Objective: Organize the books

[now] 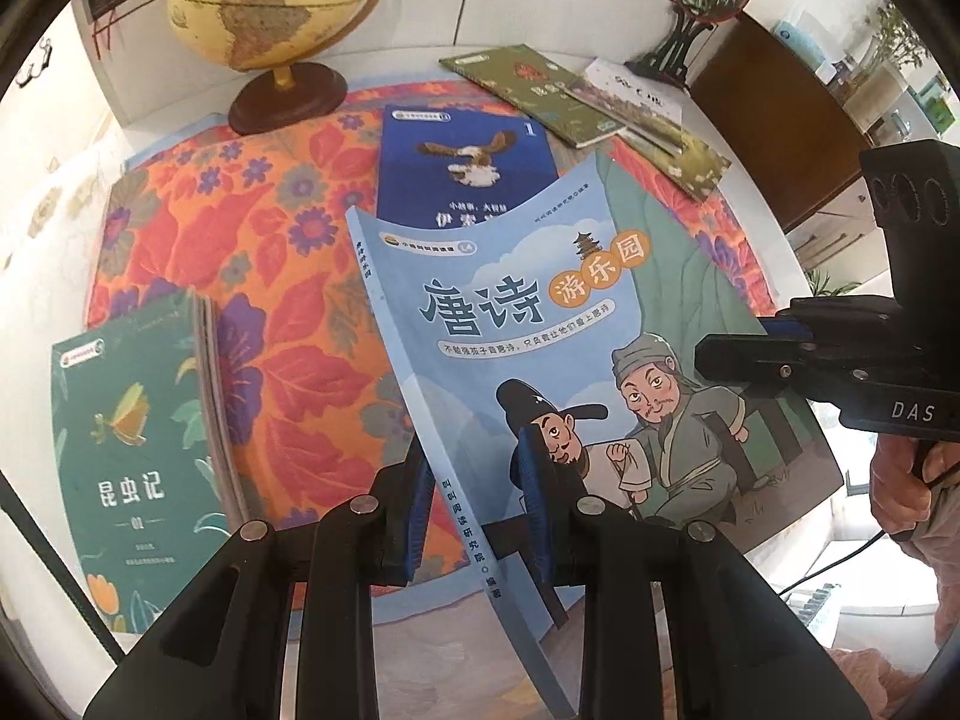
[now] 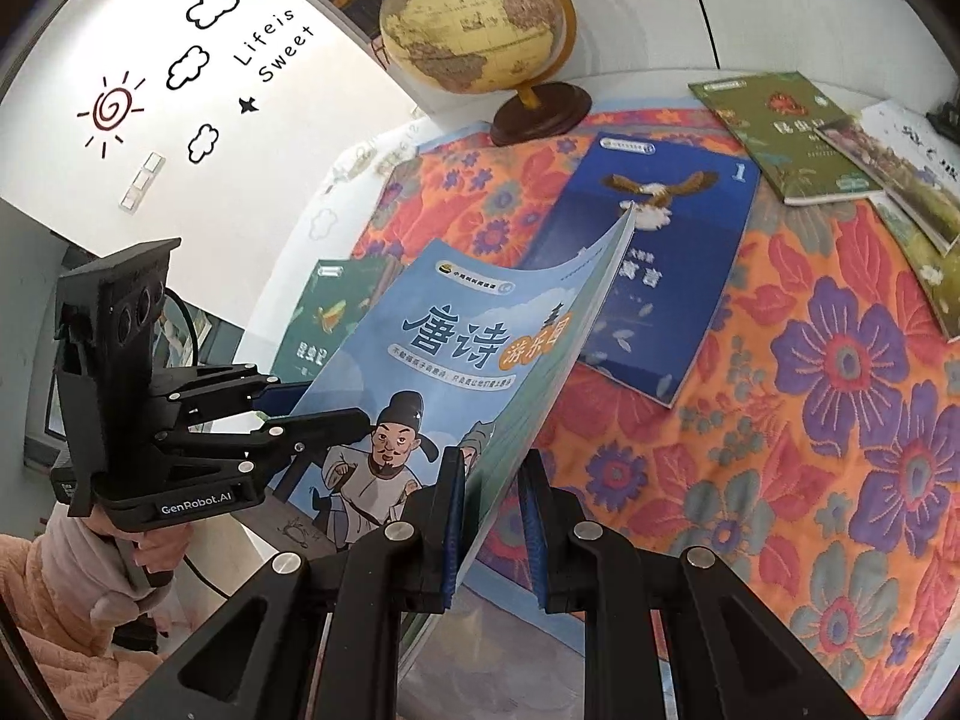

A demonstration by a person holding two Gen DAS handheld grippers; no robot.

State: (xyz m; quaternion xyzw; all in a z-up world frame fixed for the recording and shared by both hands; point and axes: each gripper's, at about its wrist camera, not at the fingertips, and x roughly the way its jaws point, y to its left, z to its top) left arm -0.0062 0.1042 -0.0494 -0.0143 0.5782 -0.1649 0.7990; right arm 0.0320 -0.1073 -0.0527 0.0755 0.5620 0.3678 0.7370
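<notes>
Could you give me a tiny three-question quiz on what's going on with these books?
1. True or false: the light blue book lies flat on the cloth.
2. Which grips it: A) only the left gripper, B) only the right gripper, C) both?
3. What stands behind the dark blue book?

Key: 1 false, it is held up at a tilt. 2 C, one on each side edge. 3 a globe.

The left tongs (image 1: 477,501) point steeply downward, jaws closed near the spine of the light-blue book (image 1: 540,324). The right tongs (image 2: 492,525) clamp its opposite edge, tilted less steeply. A hand (image 2: 150,552) grips each handle.
</notes>
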